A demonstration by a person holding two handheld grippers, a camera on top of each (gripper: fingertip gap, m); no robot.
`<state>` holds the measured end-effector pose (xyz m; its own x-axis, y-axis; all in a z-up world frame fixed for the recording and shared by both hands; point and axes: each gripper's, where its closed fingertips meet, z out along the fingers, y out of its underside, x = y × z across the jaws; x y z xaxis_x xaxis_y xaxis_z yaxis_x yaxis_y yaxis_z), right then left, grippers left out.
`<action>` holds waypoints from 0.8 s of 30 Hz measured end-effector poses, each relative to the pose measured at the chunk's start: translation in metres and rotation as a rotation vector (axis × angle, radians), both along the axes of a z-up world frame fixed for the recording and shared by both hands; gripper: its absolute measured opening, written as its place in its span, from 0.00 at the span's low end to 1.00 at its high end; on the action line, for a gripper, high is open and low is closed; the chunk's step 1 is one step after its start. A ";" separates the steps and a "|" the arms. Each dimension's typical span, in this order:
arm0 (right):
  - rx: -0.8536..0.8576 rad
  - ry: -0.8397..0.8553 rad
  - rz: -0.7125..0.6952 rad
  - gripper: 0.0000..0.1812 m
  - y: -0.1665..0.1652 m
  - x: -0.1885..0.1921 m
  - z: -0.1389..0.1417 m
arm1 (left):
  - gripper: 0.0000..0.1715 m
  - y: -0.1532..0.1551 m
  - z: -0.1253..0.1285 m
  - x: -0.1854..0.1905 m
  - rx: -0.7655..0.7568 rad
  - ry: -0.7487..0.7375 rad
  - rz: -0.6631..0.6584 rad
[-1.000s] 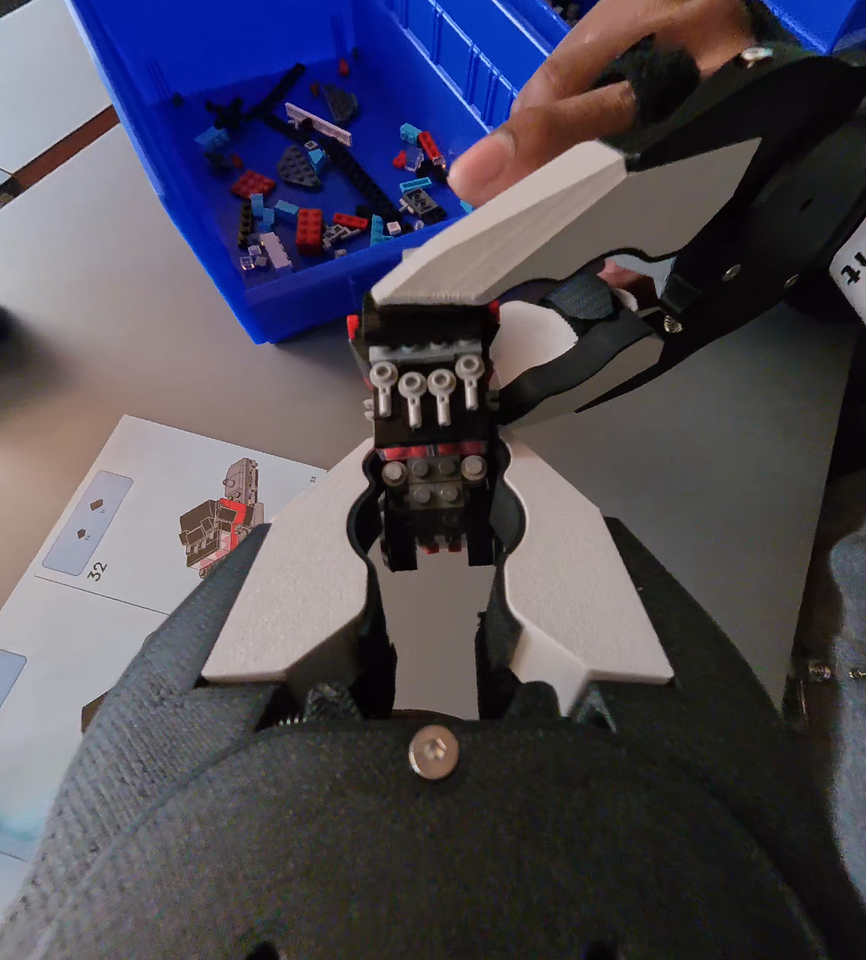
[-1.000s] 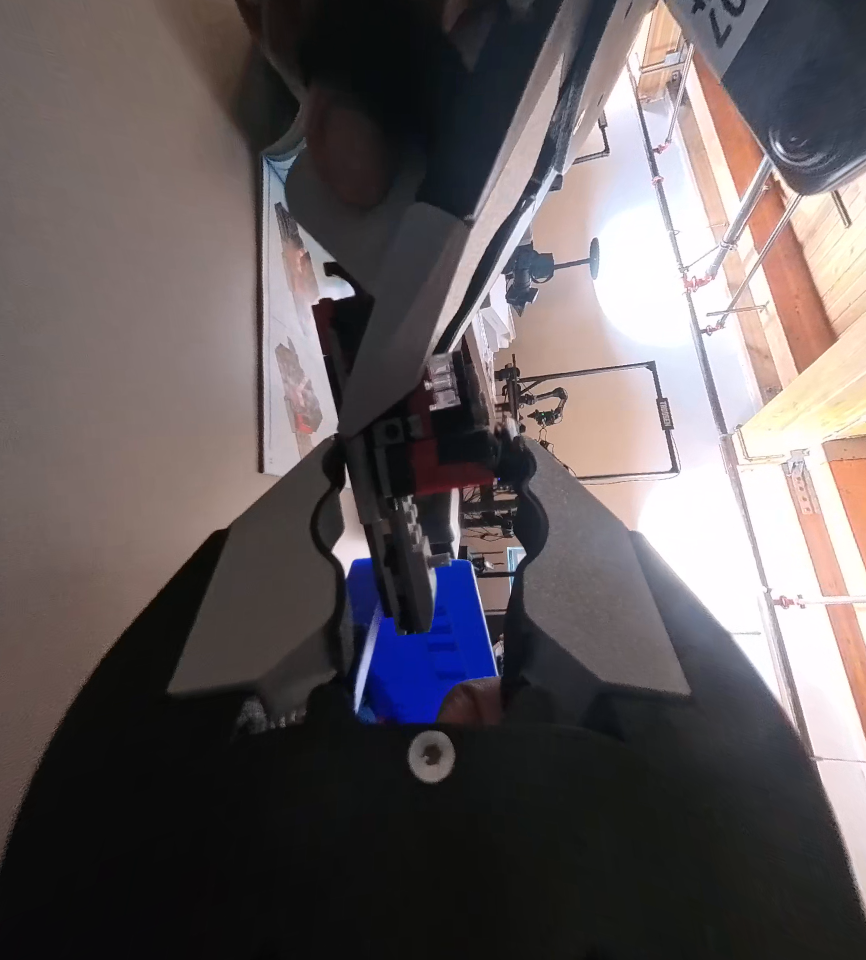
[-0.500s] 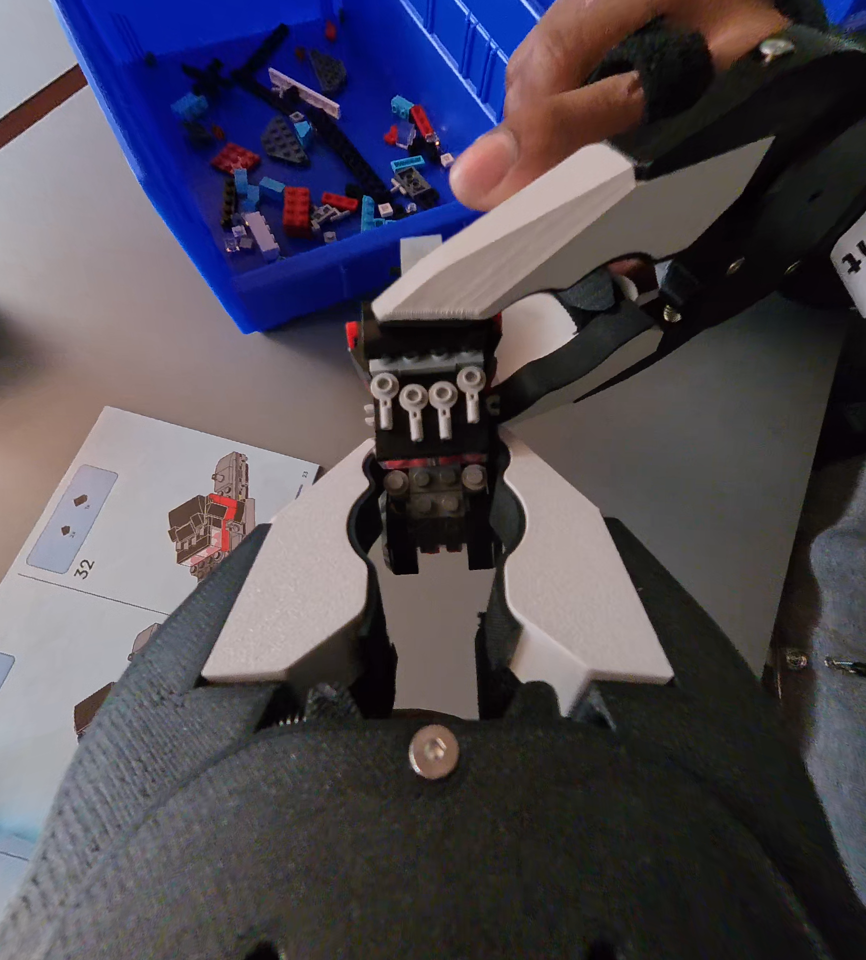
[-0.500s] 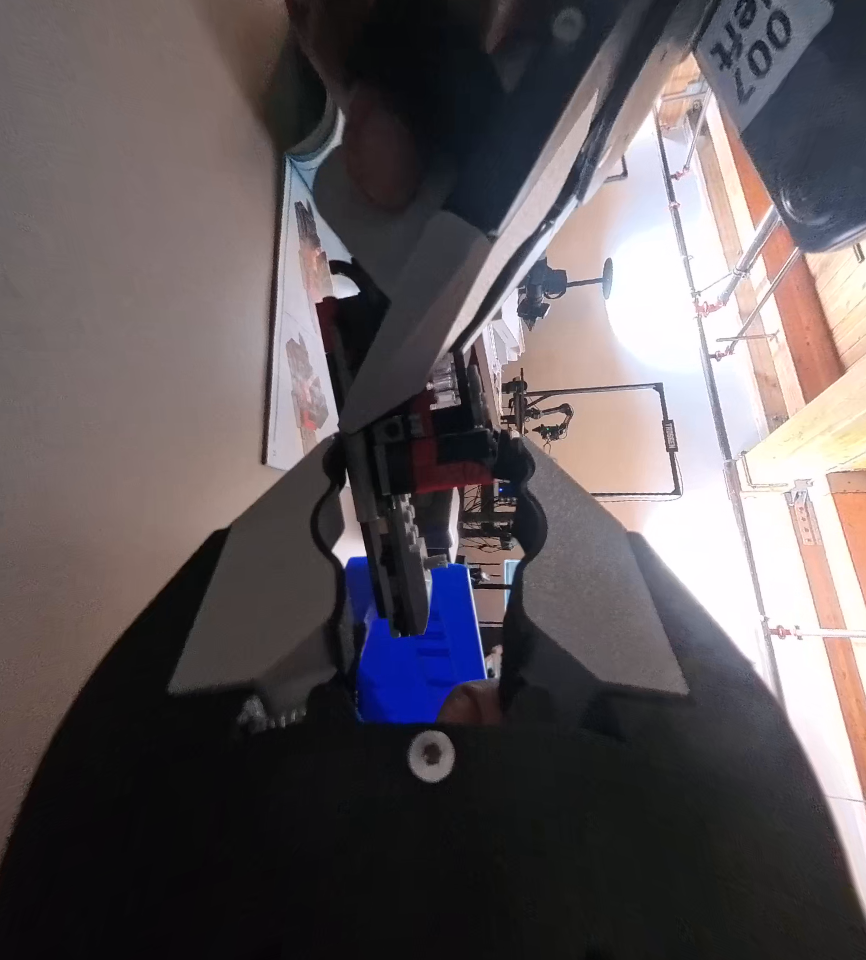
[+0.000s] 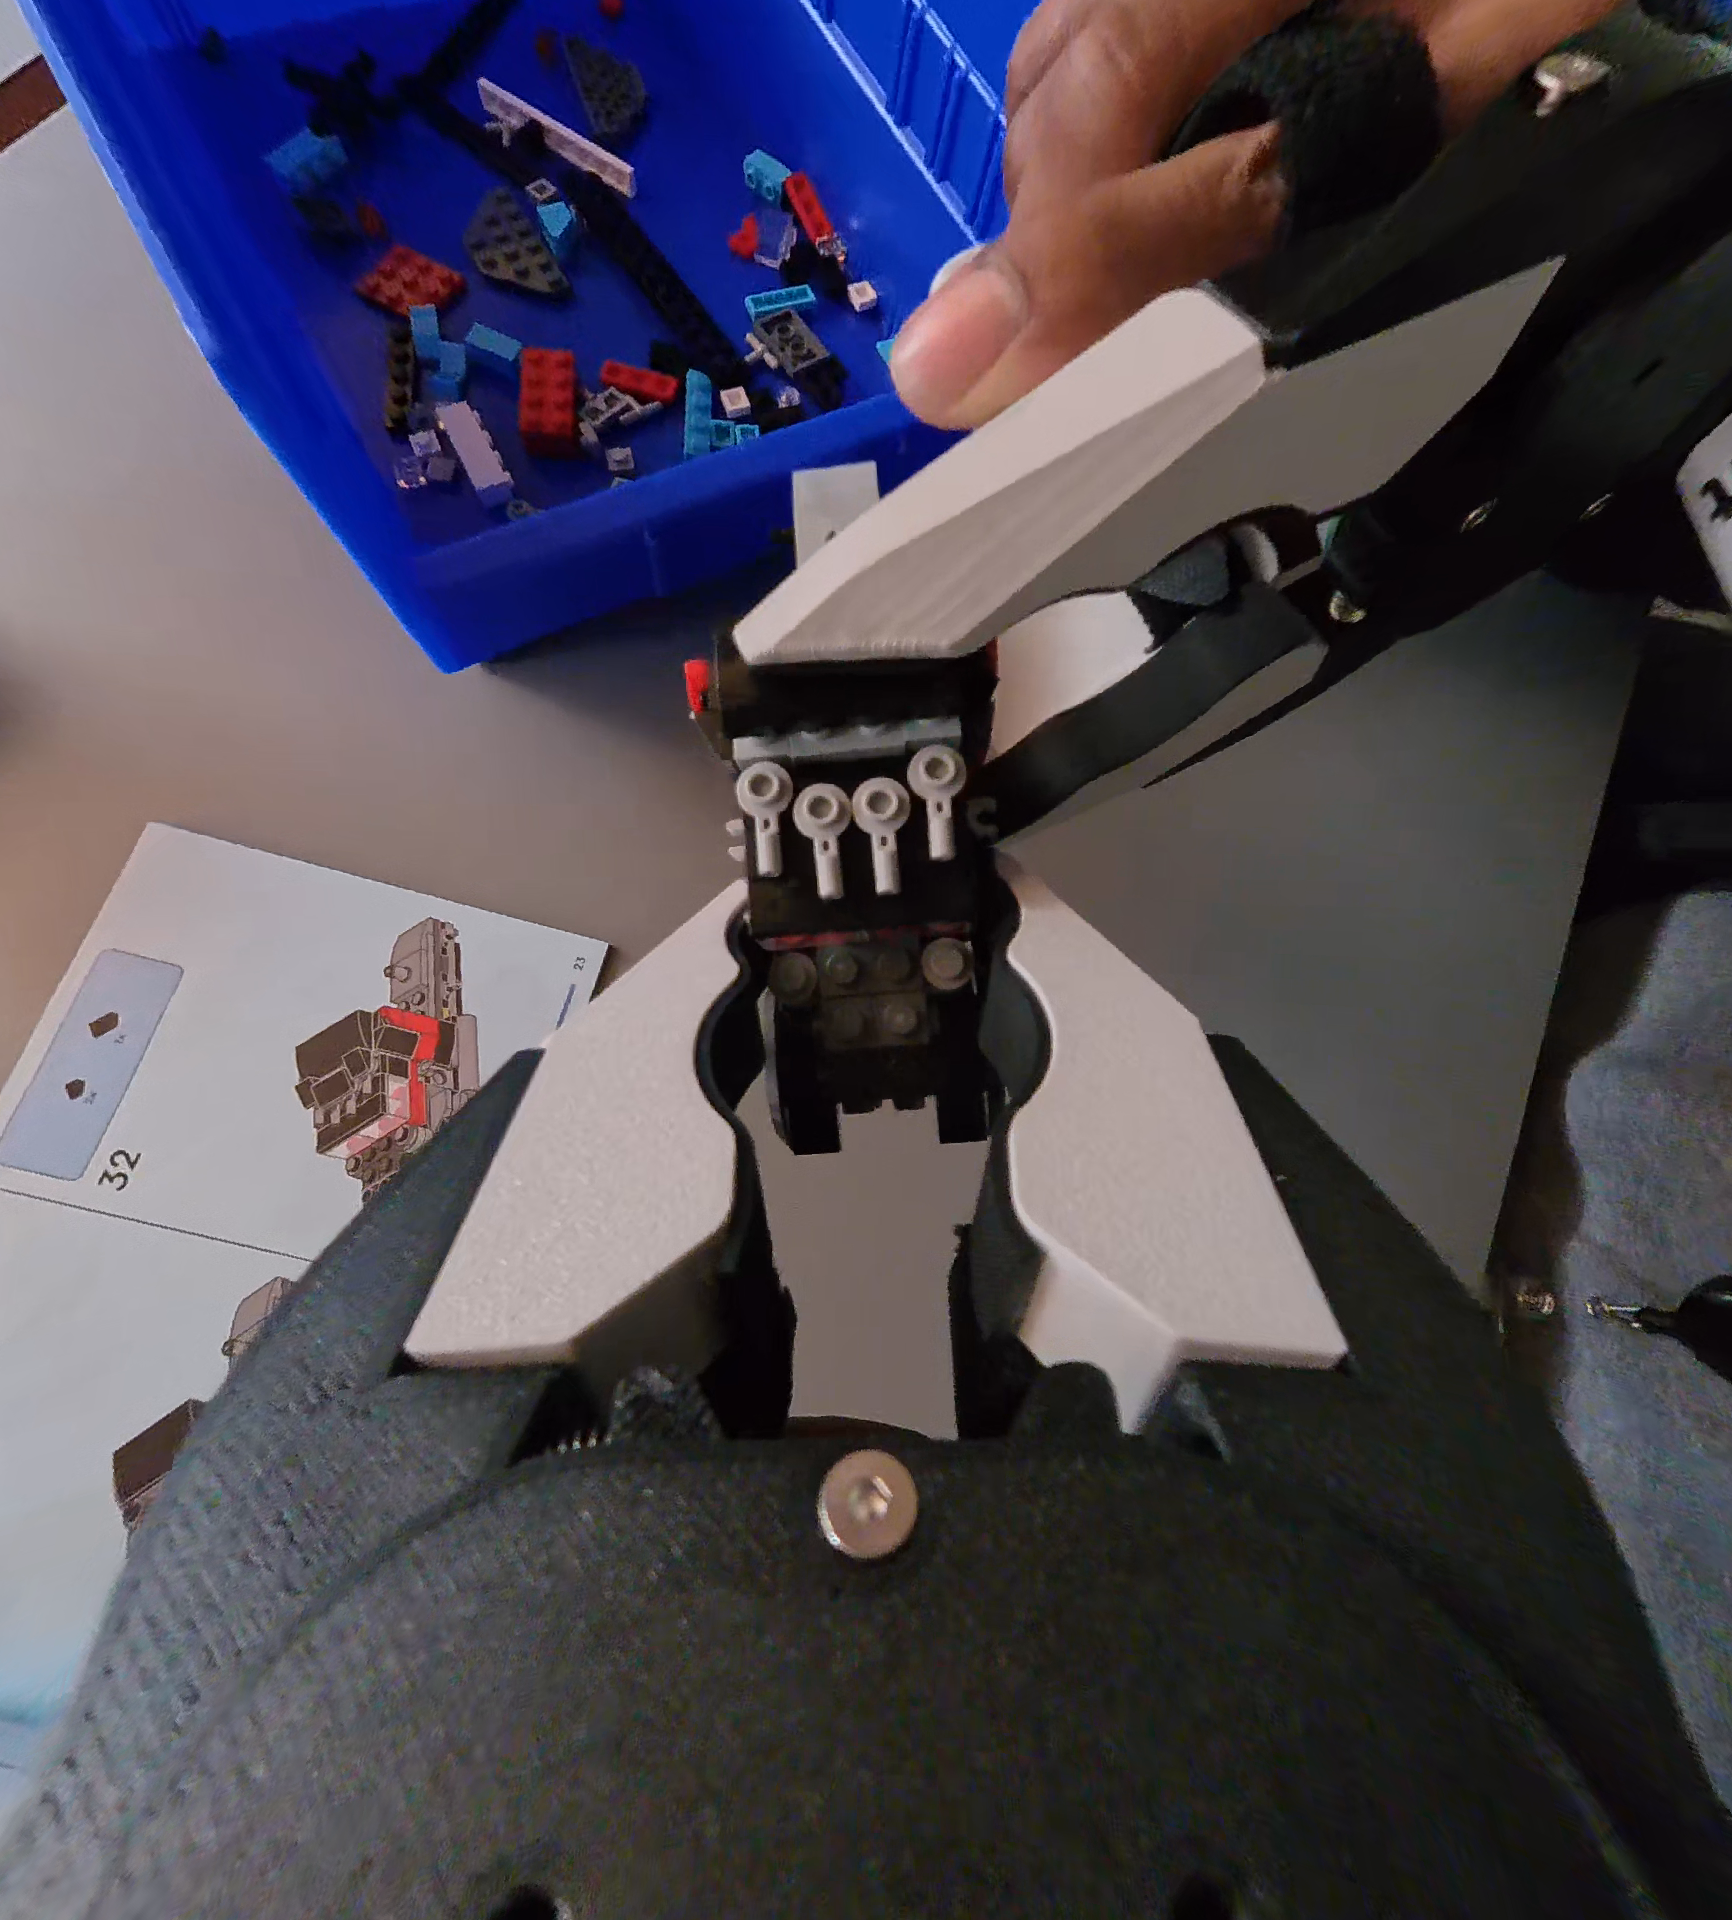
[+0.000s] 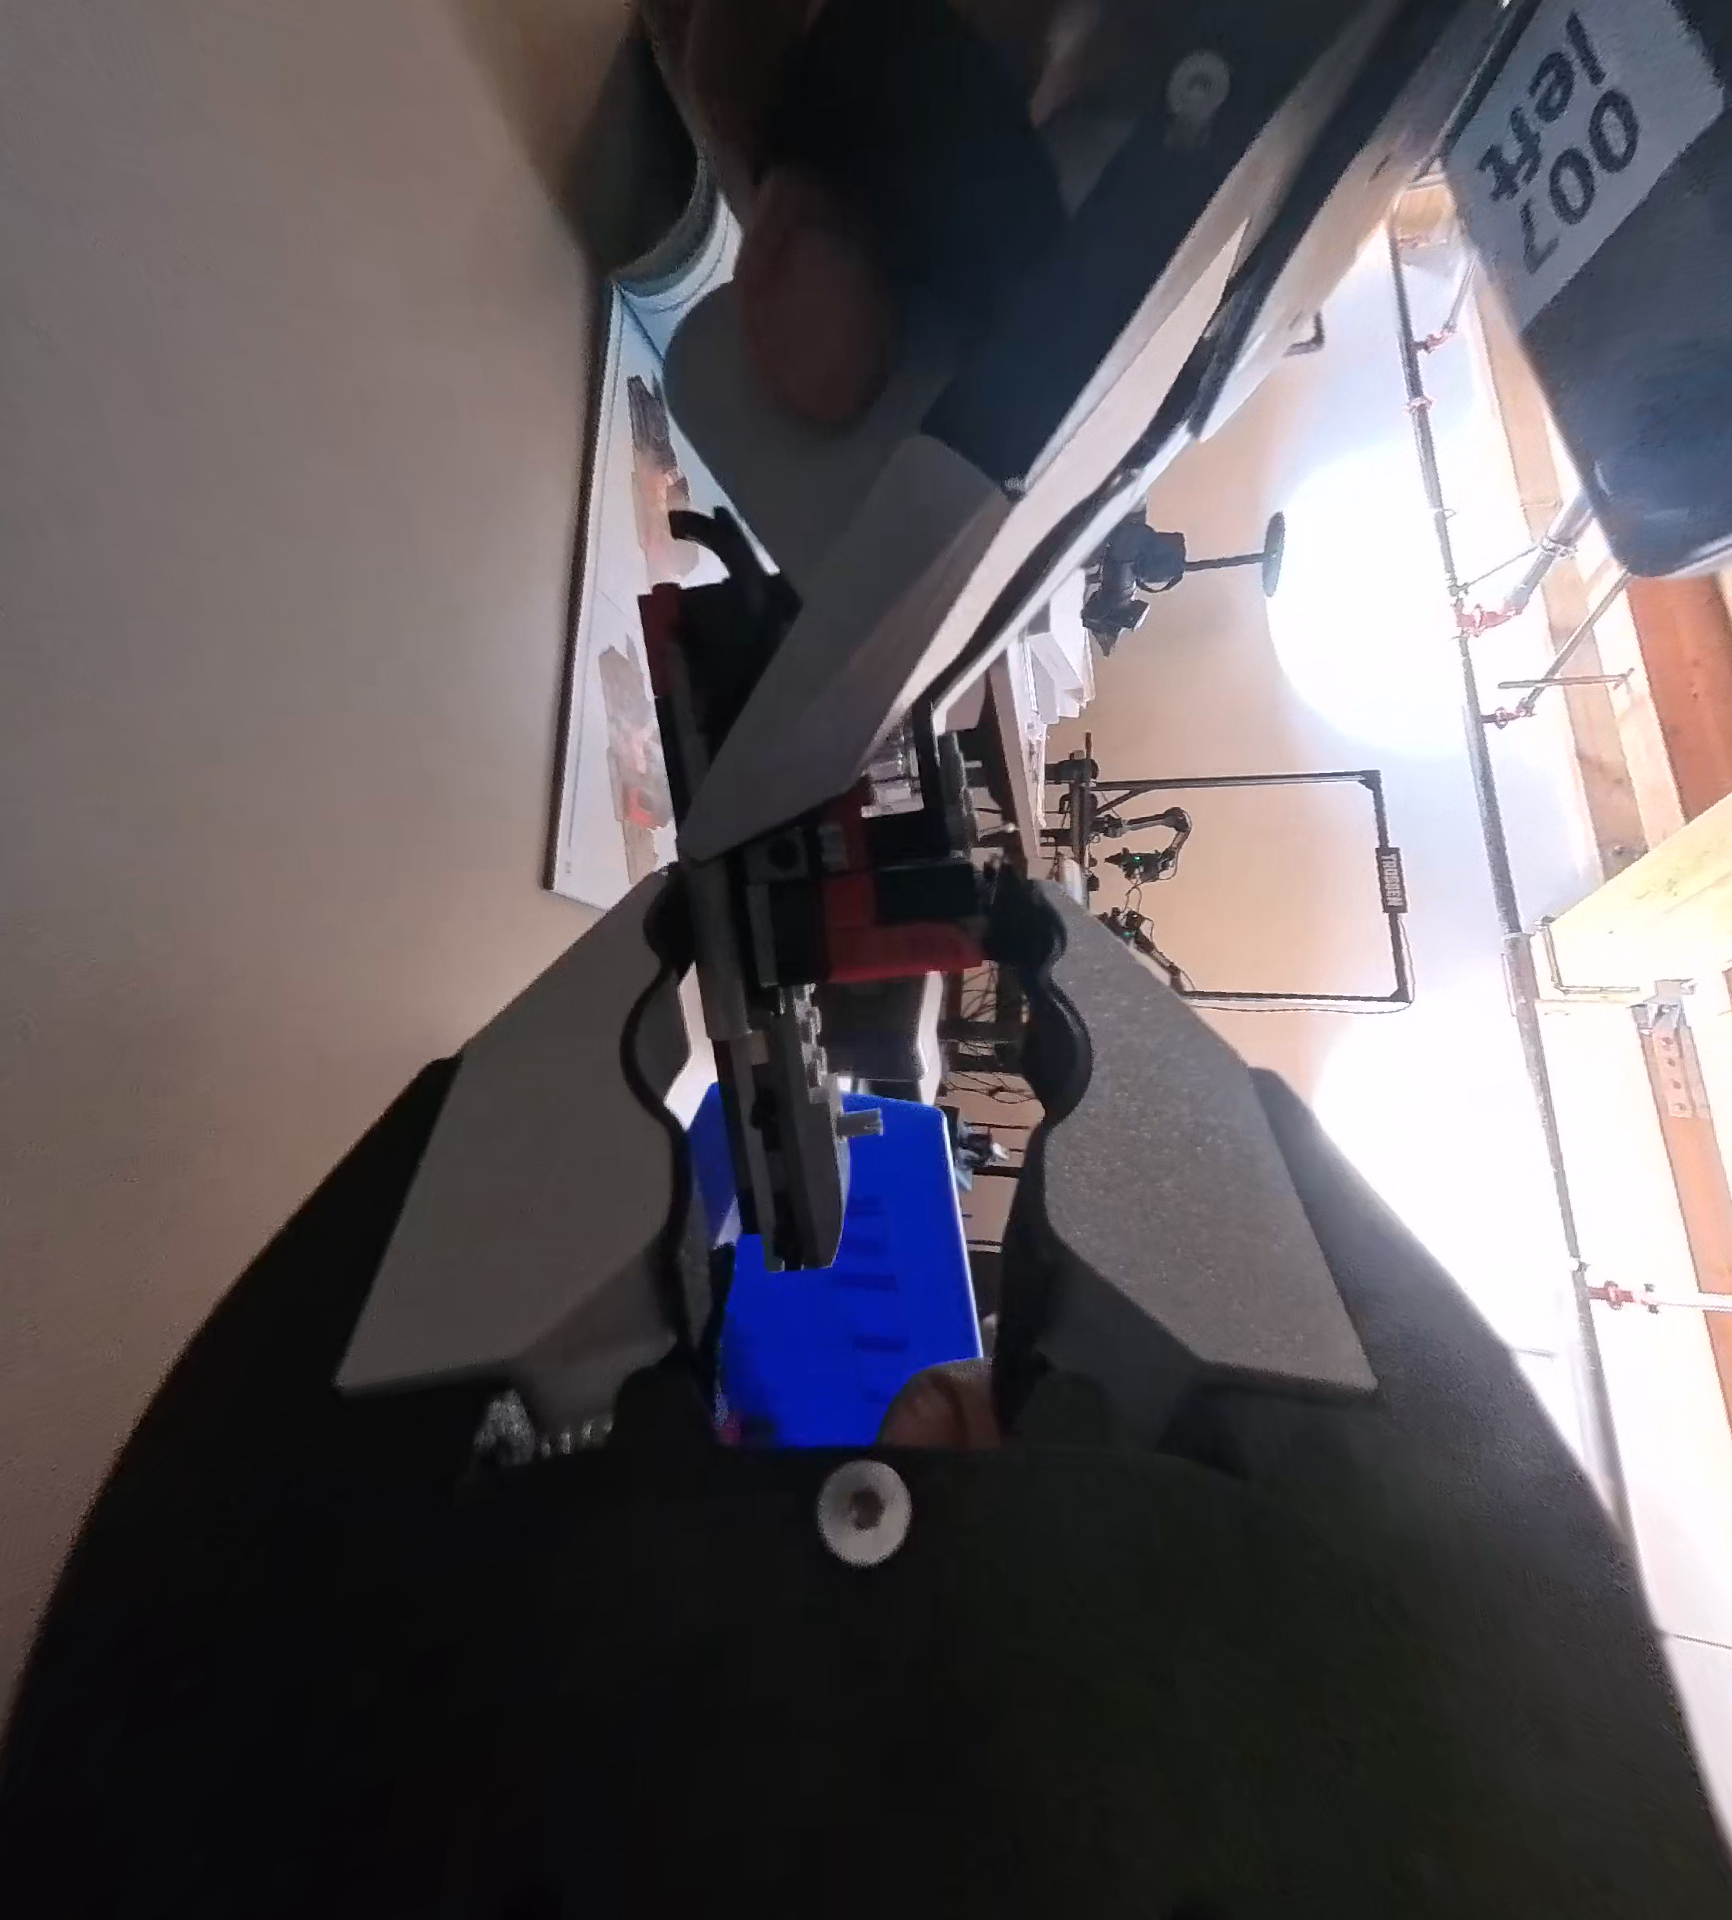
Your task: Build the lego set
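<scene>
1. Nearest in the left wrist view, our left gripper (image 5: 867,997) has its two grey fingers closed narrowly on the lower end of a black, grey and red partly built lego model (image 5: 857,894); the model is pinched at the fingertips and held in the air above the surface.
2. The model shows a row of four light grey pin pieces (image 5: 846,826) across its black body, with dark grey studded plates just below them and two black legs hanging down between the fingers.
3. Our right gripper (image 5: 867,639) comes in from the right and clamps the far end of the same model, one pale grey finger lying flat on top of it. In the right wrist view that gripper (image 6: 846,920) is closed on the model's red and black block (image 6: 883,914), and a grey studded plate (image 6: 789,1132) hangs toward the camera.
4. A bare hand (image 5: 1101,229) rests on the right gripper's upper finger.
5. Left of the grippers, an open printed instruction booklet (image 5: 249,1049) lies flat on the pale grey surface (image 5: 218,727).
6. Farther away, to the left, stands a bright blue plastic bin (image 5: 529,561) with loose red, black, grey and light blue bricks (image 5: 550,384) scattered on its floor.
</scene>
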<state>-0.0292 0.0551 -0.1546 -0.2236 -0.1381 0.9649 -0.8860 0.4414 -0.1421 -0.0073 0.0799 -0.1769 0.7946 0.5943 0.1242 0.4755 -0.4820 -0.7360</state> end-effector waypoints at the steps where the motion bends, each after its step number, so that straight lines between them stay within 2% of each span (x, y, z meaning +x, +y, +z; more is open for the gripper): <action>1: -0.005 -0.011 -0.002 0.35 0.000 0.000 0.001 | 0.23 0.000 0.001 0.000 0.006 0.000 0.001; 10: -0.128 -0.123 -0.066 0.36 -0.001 -0.007 0.009 | 0.23 -0.002 0.014 -0.005 0.163 0.020 0.048; 20: -0.240 -0.182 -0.156 0.36 0.000 -0.019 0.017 | 0.35 -0.014 0.039 -0.006 0.538 0.121 0.101; 24: -0.282 -0.215 -0.179 0.36 0.002 -0.023 0.022 | 0.37 -0.019 0.031 -0.011 0.653 0.097 0.157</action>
<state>-0.0525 0.0571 -0.1328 -0.4213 0.1850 0.8879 -0.7353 0.5035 -0.4537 -0.0181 0.0611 -0.1462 0.7310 0.5305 0.4292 0.4204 0.1453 -0.8956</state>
